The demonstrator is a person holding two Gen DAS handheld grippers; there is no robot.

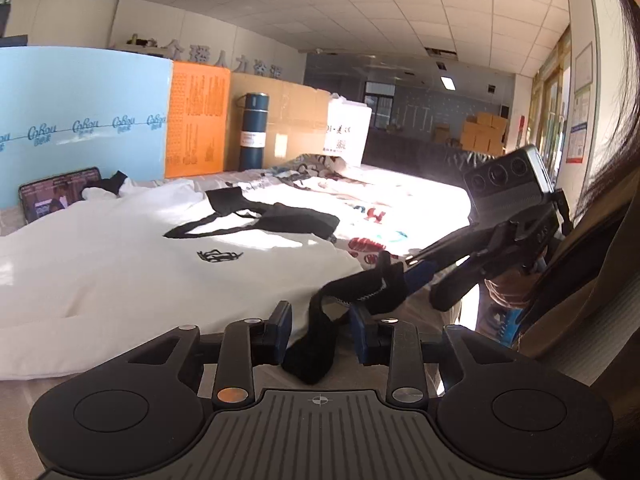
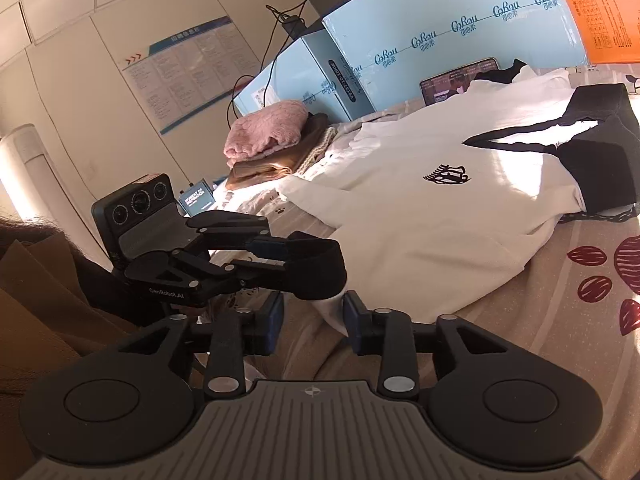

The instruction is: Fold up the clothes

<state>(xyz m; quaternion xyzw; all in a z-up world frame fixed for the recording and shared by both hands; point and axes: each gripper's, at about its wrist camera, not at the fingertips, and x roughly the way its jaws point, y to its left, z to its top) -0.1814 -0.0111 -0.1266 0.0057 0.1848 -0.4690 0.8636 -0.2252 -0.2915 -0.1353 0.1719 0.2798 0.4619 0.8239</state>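
A white sweatshirt (image 1: 120,264) (image 2: 420,208) with black trim and a small black crest lies spread on the patterned sheet (image 2: 580,320). One black cuff (image 1: 316,360) (image 2: 320,272) is lifted off the sheet near its front edge. In the left wrist view my left gripper (image 1: 320,322) stands open and the cuff hangs loosely between its fingers, not pinched. The right wrist view shows that cuff draped over the left gripper (image 2: 288,262). My right gripper (image 2: 312,316) (image 1: 396,276) is open just beside it, with a tip of white cloth between its pads.
A phone (image 1: 60,196) (image 2: 456,80) leans on a light blue box (image 1: 80,120) behind the sweatshirt. An orange box (image 1: 196,120), a dark blue flask (image 1: 252,132) and cardboard line the back. Folded clothes (image 2: 268,136) are stacked at the left. A person's brown sleeve (image 2: 40,300) is close.
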